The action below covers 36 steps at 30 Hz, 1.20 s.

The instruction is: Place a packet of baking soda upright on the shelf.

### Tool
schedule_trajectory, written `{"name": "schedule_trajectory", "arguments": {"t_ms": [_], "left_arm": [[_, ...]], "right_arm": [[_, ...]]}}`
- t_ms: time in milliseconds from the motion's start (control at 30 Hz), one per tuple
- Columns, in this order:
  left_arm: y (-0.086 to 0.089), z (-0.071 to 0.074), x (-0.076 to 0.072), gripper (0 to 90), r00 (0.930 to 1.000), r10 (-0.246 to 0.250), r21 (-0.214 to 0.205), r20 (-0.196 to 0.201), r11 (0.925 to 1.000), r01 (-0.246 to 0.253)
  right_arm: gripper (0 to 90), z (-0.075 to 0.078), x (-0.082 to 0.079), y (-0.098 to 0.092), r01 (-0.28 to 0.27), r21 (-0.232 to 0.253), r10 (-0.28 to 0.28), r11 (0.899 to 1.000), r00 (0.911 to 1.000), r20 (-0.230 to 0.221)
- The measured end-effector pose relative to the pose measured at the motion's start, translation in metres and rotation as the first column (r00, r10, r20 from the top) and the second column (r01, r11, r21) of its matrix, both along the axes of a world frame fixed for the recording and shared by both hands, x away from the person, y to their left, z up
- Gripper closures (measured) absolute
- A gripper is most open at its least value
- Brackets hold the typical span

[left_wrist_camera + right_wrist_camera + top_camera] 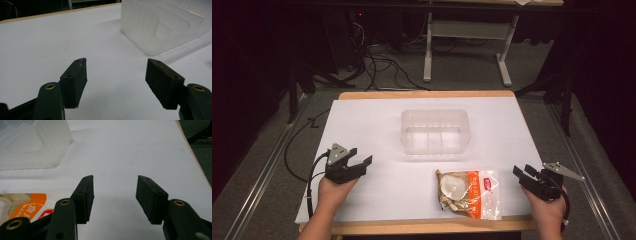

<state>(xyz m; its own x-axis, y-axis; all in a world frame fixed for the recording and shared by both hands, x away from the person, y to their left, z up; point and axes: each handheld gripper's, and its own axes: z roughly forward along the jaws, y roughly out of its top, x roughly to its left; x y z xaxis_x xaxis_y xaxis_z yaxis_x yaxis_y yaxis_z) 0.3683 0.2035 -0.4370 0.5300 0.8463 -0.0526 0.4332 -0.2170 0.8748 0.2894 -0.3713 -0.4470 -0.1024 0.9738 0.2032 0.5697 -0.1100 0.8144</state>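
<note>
A clear plastic tub (435,131) stands in the middle of the white table top (372,120); its ribbed wall (160,27) fills the upper right of the left gripper view, and the tub (30,145) sits at the upper left of the right gripper view. An orange, white and clear food packet (468,193) lies flat near the front edge, and its corner (22,205) shows beside my right jaws. My left gripper (361,159) rests at the front left, open and empty (116,75). My right gripper (523,171) sits right of the packet, open and empty (115,192).
The table's wooden rim (427,94) borders the white sheet. Beyond the far edge stand a white metal frame (467,45) and loose black cables (377,65) on the floor. A rail (592,195) runs along the right side.
</note>
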Motion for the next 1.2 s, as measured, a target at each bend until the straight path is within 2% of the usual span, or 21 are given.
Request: {"name": "schedule_trajectory", "arguments": {"t_ms": [200,567,867,1067,1200], "left_arm": [[0.002,0.000,0.001,33.7,1.0000,0.010,-0.014,-0.001,0.9999,-0.010],[0.002,-0.001,0.001,33.4,1.0000,0.008,-0.012,-0.005,0.9999,-0.008],[0.004,-0.002,0.004,33.1,0.9990,0.022,-0.012,-0.038,0.9997,-0.022],[0.004,-0.003,0.005,35.2,0.9984,0.009,-0.021,-0.056,0.9997,-0.010],[0.004,-0.003,0.005,35.6,0.9987,0.009,-0.014,-0.049,0.9999,-0.009]], "right_arm": [[46.7,0.000,0.001,0.002,-0.014,-0.005,0.014,1.000,0.9999,-0.004],[46.4,0.001,0.000,0.006,-0.028,-0.022,0.028,0.999,0.9996,-0.003],[45.4,0.000,0.000,0.007,-0.034,-0.038,0.034,0.999,0.9994,-0.008],[43.1,0.001,0.000,0.013,-0.057,-0.076,0.057,0.995,0.9984,-0.006],[42.8,0.003,0.000,0.019,-0.079,-0.102,0.080,0.992,0.9968,0.005]]}}
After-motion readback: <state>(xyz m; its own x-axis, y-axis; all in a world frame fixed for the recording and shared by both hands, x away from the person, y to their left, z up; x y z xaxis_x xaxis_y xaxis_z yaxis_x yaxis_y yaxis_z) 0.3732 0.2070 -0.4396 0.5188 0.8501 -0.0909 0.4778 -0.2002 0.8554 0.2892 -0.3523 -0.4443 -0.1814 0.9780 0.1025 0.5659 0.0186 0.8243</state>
